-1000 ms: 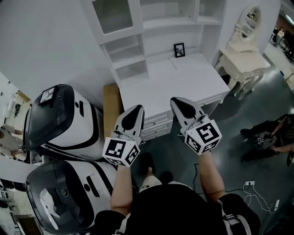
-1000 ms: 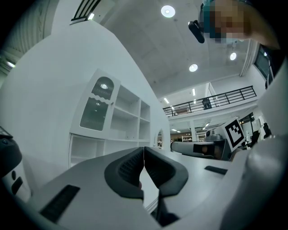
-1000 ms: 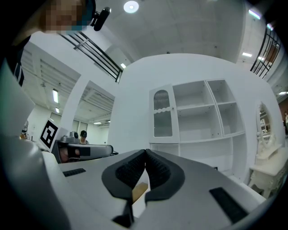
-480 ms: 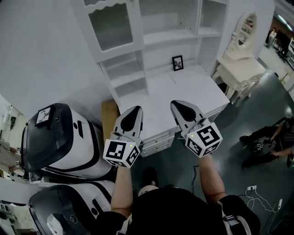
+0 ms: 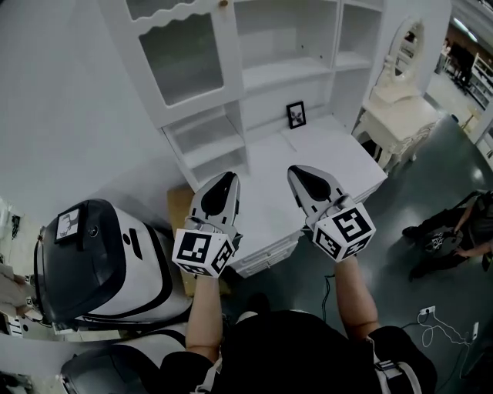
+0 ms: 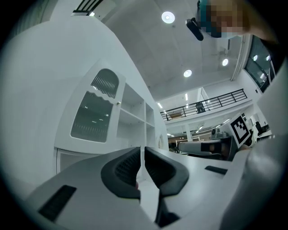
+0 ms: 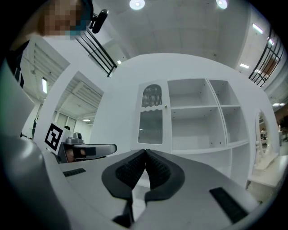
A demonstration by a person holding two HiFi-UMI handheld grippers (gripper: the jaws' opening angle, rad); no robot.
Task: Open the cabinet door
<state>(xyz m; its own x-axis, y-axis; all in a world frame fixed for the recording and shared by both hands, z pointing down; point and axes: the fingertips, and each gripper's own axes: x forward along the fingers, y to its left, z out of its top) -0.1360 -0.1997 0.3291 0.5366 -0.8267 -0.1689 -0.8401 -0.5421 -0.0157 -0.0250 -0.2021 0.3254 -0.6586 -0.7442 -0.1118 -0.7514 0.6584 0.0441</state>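
The white cabinet stands ahead, over a white desk [image 5: 308, 150]. Its glass-paned door [image 5: 181, 58] with a scalloped top is closed, with a small knob [image 5: 224, 4] at its right edge. The door [image 6: 96, 112] and knob [image 6: 119, 103] also show in the left gripper view, and the door [image 7: 152, 114] and knob [image 7: 165, 106] in the right gripper view. My left gripper [image 5: 227, 180] [image 6: 142, 155] and right gripper [image 5: 297, 171] [image 7: 145, 154] are side by side in the air in front of the desk, well short of the door. Both are shut and hold nothing.
Open shelves [image 5: 285, 69] fill the cabinet right of the door. A small framed picture [image 5: 296, 114] stands at the desk's back. A white dressing table [image 5: 400, 96] is at the right. White-and-black machines [image 5: 100, 262] sit at the left. A person [image 5: 451, 235] is on the floor far right.
Both grippers have moved forward toward the cabinet and risen a little. The cabinet and desk look nearer, and the machines at the left have slid down the view.
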